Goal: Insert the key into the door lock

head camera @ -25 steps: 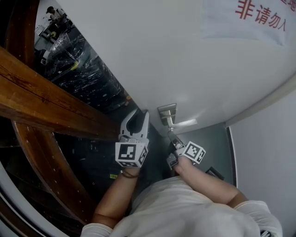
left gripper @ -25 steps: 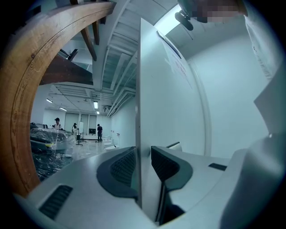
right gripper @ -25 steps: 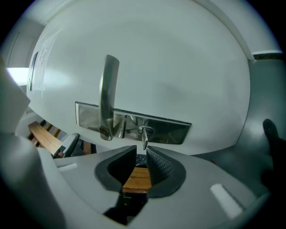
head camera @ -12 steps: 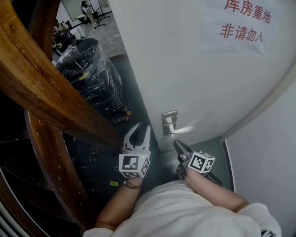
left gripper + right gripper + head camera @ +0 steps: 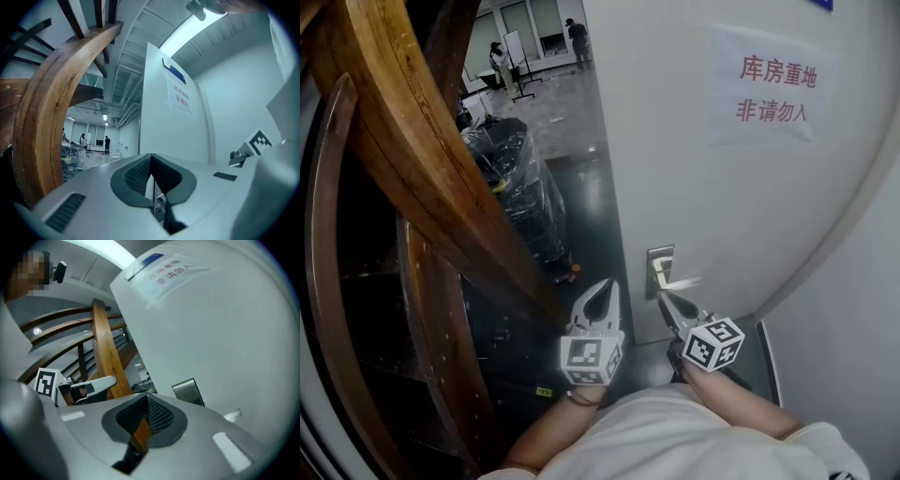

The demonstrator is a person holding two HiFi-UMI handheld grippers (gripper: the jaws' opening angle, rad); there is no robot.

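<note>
- Jaws of the left gripper point(image 5: 606, 285) meet, empty, at lower centre beside the edge of the white door point(image 5: 712, 206).
- Right gripper point(image 5: 665, 299) is likewise closed, its tips just under the silver metal lock plate point(image 5: 659, 266).

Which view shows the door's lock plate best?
Head view: the lock plate shows nearly whole, with its lever handle. The right gripper view shows only its upper part; the left gripper view doesn't show it clearly.
</note>
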